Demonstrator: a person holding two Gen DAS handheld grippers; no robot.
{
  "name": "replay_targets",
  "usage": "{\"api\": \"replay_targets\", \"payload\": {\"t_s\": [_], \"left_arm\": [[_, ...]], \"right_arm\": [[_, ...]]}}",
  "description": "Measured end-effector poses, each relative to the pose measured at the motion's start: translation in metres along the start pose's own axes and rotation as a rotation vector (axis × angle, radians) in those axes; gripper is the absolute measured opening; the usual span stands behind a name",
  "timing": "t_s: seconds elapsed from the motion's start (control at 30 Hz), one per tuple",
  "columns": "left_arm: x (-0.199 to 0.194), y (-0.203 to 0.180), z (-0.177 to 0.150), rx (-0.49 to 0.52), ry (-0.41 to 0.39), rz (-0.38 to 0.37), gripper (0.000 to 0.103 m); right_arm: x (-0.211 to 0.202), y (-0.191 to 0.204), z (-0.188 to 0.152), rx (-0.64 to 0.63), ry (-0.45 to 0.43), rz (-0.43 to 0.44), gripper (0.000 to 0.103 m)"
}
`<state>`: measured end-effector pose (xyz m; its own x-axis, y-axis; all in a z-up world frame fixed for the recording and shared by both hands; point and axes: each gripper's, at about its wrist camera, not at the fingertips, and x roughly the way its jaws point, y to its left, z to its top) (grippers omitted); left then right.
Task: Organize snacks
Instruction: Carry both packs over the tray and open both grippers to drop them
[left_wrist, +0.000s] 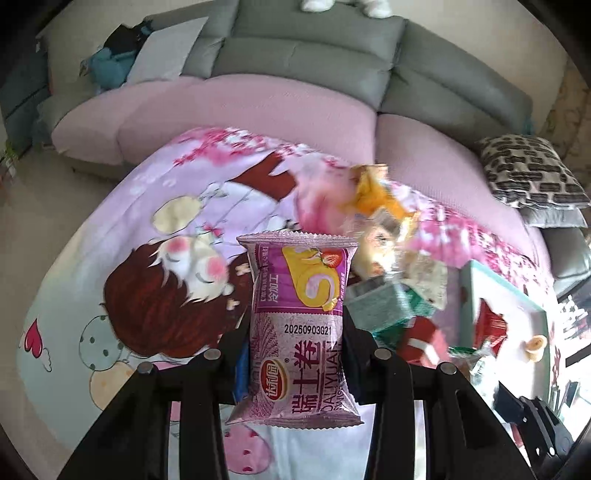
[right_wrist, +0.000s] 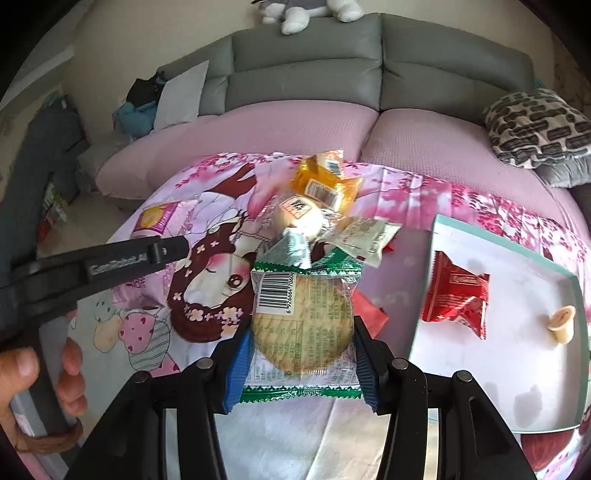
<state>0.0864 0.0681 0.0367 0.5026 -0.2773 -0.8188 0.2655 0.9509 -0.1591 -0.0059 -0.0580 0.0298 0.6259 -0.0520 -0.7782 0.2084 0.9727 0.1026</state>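
Over the cartoon blanket (right_wrist: 155, 332), left gripper (left_wrist: 297, 354) pinches a purple roll-cake pack (left_wrist: 301, 325), right gripper (right_wrist: 301, 332) clamps a cracker pack (right_wrist: 303, 325). Tray (right_wrist: 498, 387) sits to the right. Slick wrappers could easily slip out, and squeezing might crack the cracker.

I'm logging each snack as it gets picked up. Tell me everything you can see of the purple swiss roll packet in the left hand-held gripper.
The purple swiss roll packet is a glossy plastic pillow pack with crimped, serrated ends. Its front shows a yellow panel picturing a rolled cake and strawberry, Chinese lettering, a red-and-yellow brand logo and a printed date code. It looks sealed and puffed. It stands lengthwise, picture end away from the camera, pinched at its sides between the fingers of the left hand-held gripper, lifted clear of the cartoon-print cloth.
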Motion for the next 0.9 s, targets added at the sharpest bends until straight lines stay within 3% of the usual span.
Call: {"api": "replay_targets", "payload": {"t_s": [0.2, 0.4, 0.5, 0.77, 0.9], "left_arm": [[-0.008, -0.042, -0.005, 0.075, -0.004, -0.061, 0.042], [-0.011, -0.095, -0.017, 0.189, 0.007, -0.138, 0.042], [-0.009, -0.125, -0.022, 0.249, 0.031, -0.207, 0.042], [-0.007, -0.201, -0.037, 0.443, 0.087, -0.307, 0.042], [0.005, -0.231, -0.053, 0.528, 0.116, -0.320, 0.042]], "right_arm": [[-0.009, -0.033, 0.000, 0.062, -0.010, -0.053, 0.053], [-0.025, -0.098, -0.002, 0.220, -0.034, -0.180, 0.053], [-0.039, -0.133, -0.007, 0.305, -0.050, -0.234, 0.053], [-0.075, -0.214, -0.033, 0.516, -0.082, -0.382, 0.053], [-0.083, -0.237, -0.044, 0.574, -0.081, -0.431, 0.053]]}}
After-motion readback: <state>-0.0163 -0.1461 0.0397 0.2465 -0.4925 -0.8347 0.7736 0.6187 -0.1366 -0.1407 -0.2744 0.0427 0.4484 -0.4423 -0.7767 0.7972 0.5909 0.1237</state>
